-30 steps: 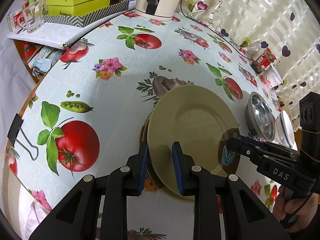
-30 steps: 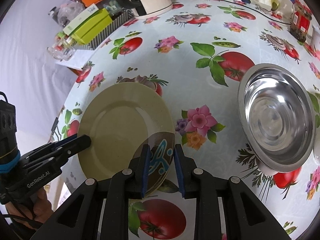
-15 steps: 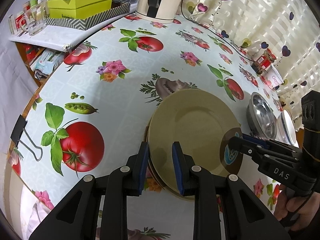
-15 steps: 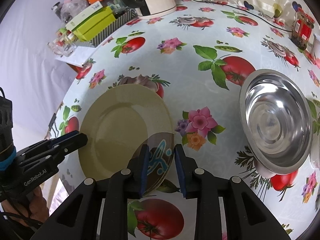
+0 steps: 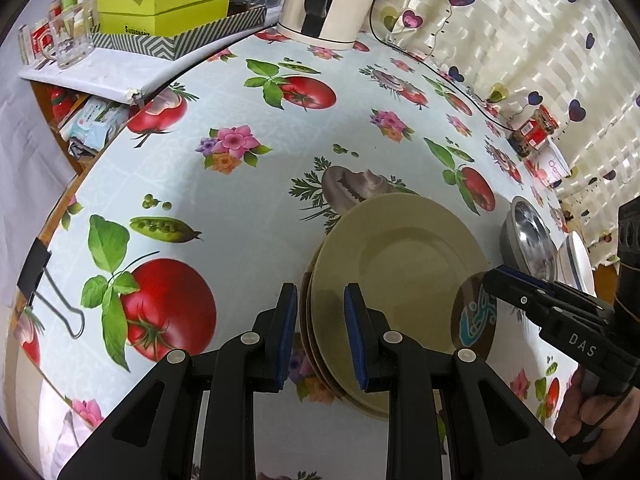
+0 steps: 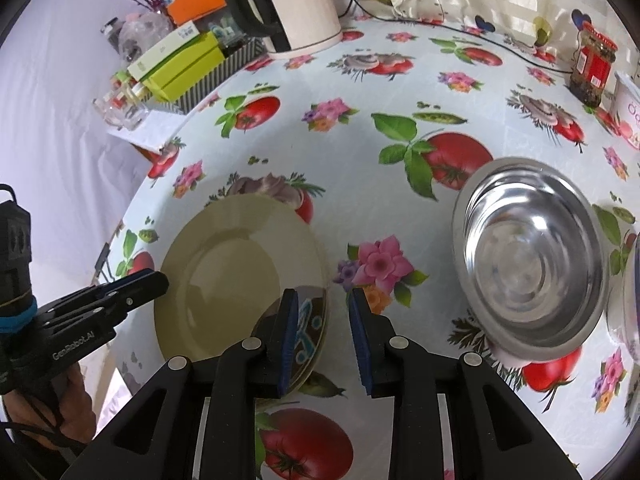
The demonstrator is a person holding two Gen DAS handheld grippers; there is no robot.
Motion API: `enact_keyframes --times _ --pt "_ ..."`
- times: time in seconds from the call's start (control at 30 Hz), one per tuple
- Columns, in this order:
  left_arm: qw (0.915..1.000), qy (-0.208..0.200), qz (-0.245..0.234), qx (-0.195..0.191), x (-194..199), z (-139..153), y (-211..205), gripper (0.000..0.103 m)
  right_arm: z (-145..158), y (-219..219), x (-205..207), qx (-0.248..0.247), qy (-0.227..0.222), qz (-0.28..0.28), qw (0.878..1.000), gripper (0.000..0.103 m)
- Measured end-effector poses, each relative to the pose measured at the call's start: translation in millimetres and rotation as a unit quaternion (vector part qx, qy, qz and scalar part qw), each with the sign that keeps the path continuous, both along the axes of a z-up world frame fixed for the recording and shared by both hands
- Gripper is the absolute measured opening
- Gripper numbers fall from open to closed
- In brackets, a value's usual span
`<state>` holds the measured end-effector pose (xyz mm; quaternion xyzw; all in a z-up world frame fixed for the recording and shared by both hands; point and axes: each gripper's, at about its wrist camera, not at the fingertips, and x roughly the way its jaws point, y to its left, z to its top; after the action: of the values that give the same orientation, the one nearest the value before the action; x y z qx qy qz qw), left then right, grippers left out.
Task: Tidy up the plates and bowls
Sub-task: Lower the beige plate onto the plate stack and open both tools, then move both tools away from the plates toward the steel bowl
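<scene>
Two grippers straddle opposite rims of beige plate (image 5: 400,276).

a stack of plates (image 6: 236,280) sits on the table (image 6: 360,160) at its near left. a small dish (image 6: 308,336) lies tucked against the stack's near right rim. to the right, apart from the stack, stands a metal bowl (image 6: 528,264), with another bowl (image 5: 578,264) just beyond it at the right edge. a kettle (image 6: 296,4) stands at the far side, boxes (image 6: 180,64) to its left, a jar (image 6: 594,68) far right.
</scene>
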<state>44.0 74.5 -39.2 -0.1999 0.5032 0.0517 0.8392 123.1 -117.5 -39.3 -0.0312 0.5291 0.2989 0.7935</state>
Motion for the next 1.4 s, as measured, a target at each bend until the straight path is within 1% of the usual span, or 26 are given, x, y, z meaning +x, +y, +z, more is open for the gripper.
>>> enact_keyframes --times 0.13,0.6,0.83,0.9,0.97,1.03,1.1,1.4 --pt "1.0 -0.003 -0.007 -0.003 0 0 -3 0.025 -3 3 1 0.0 0.001 0.005 1.0 0.013" --pt "0.9999 -0.003 -0.012 0.002 -4 -1 -6 0.025 -4 5 -10 -0.009 -0.009 0.018 1.0 0.013" --pt "0.9998 -0.014 -0.008 0.007 -7 7 -5 0.025 0 -2 -10 0.003 -0.007 0.012 1.0 0.013" --pt "0.9997 -0.021 -0.005 0.011 -9 13 -4 0.025 4 -7 -11 0.006 -0.011 0.01 1.0 0.014" --pt "0.9995 -0.029 -0.005 0.014 -11 18 -5 0.025 9 -12 -12 0.011 -0.015 0.009 1.0 0.018" --pt "0.9993 -0.035 -0.006 0.015 -12 22 -7 0.025 14 -19 -16 0.018 -0.02 0.006 1.0 0.025" --pt "0.9989 -0.041 -0.011 0.018 -13 27 -11 0.025 18 -24 -20 0.022 -0.025 0.006 0.999 0.03" --pt "0.9969 -0.062 -0.041 0.025 -14 43 -34 0.025 35 -51 -33 0.043 -0.05 -0.012 0.998 0.031"
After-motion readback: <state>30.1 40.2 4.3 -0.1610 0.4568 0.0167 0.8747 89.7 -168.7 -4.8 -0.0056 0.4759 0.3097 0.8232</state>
